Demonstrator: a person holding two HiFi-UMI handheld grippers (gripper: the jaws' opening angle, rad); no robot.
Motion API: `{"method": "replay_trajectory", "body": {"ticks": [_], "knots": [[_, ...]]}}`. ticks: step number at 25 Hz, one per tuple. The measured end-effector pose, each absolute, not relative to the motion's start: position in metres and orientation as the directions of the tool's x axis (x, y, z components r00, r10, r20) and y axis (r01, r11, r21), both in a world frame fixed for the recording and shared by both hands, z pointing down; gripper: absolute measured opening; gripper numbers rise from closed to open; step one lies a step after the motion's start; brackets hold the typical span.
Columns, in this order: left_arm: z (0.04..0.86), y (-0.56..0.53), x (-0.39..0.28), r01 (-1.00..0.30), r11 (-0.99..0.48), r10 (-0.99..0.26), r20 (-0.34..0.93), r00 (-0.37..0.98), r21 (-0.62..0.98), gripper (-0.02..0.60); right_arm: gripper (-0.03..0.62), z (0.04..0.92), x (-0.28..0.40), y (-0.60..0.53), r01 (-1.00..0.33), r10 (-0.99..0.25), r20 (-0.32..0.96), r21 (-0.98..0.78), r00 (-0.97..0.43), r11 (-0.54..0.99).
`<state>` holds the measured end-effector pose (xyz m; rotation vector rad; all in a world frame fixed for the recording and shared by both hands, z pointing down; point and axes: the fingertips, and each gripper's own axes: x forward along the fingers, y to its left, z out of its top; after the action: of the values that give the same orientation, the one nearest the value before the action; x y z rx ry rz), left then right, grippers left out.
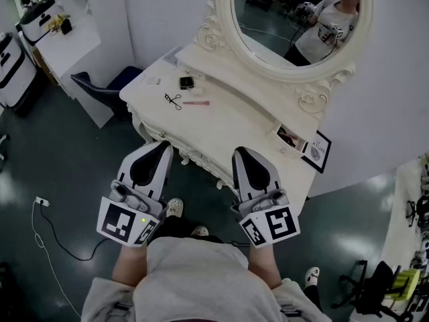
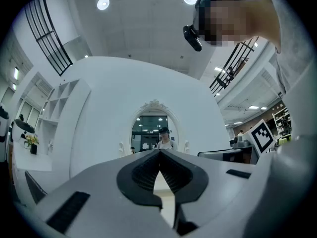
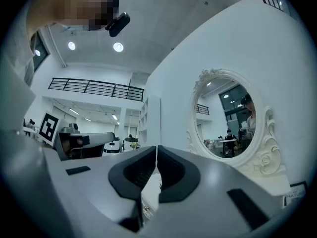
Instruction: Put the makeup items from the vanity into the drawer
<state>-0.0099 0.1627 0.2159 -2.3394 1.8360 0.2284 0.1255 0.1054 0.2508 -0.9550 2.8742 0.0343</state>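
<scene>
The white vanity (image 1: 234, 123) stands in front of me under an oval mirror (image 1: 295, 19). On its top lie a black eyelash curler (image 1: 173, 101), a pink pencil (image 1: 196, 102) and a small dark compact (image 1: 186, 82) at the left end. A flat palette (image 1: 291, 137) lies near the right end. My left gripper (image 1: 162, 146) and right gripper (image 1: 242, 154) hover side by side just before the vanity's carved front (image 1: 198, 158), both shut and holding nothing. The left jaws (image 2: 159, 153) and right jaws (image 3: 156, 148) point toward the mirror, tips touching.
A dark framed card (image 1: 317, 151) leans at the vanity's right end. A blue chair (image 1: 100, 84) stands left of the vanity, beside a white shelf unit (image 1: 70, 42). A cable and power strip (image 1: 41, 202) lie on the floor at the left. My feet (image 1: 175, 208) are below the grippers.
</scene>
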Motion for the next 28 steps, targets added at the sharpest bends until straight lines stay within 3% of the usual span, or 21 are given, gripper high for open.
{"method": "replay_trajectory", "body": {"ticks": [28], "knots": [[0.210,0.144,-0.012,-0.978,-0.206,-0.949,-0.233,0.210,-0.043,0.015,0.023,0.249,0.121,0.078,-0.555,-0.561,-0.163,-0.083,-0.812,0.828]]}}
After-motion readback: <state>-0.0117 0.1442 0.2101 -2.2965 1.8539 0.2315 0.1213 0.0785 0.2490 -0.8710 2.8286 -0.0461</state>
